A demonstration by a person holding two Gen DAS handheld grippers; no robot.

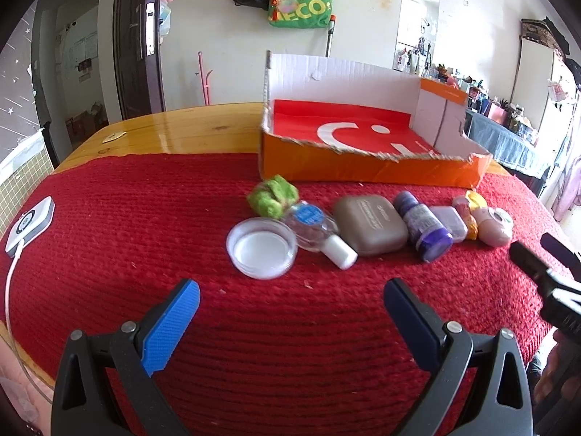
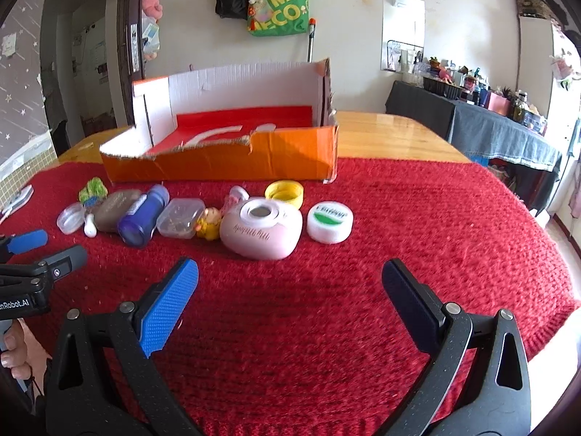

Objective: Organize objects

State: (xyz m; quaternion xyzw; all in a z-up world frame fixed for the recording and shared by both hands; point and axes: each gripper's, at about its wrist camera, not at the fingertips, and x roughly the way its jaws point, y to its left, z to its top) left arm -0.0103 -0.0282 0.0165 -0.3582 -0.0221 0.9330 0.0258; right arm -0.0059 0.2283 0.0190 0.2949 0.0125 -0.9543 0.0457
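Note:
A row of small objects lies on the red knitted cloth (image 1: 109,218) in front of an orange cardboard box (image 1: 363,167). In the left wrist view: a clear round lid (image 1: 261,252), a small clear bottle (image 1: 316,232), a green fuzzy thing (image 1: 272,200), a brown case (image 1: 368,229), a purple bottle (image 1: 423,230). In the right wrist view: a pink toy camera (image 2: 259,230), a white-green cap (image 2: 329,223), a yellow ring (image 2: 285,192), a clear small box (image 2: 179,218). My left gripper (image 1: 290,301) is open and empty, short of the lid. My right gripper (image 2: 288,283) is open and empty, short of the camera.
The box (image 2: 225,160) is open-topped with a torn front wall. A white device with a cable (image 1: 31,225) lies at the cloth's left edge. Bare wooden table (image 2: 392,134) shows behind the cloth. Bags hang on the far wall.

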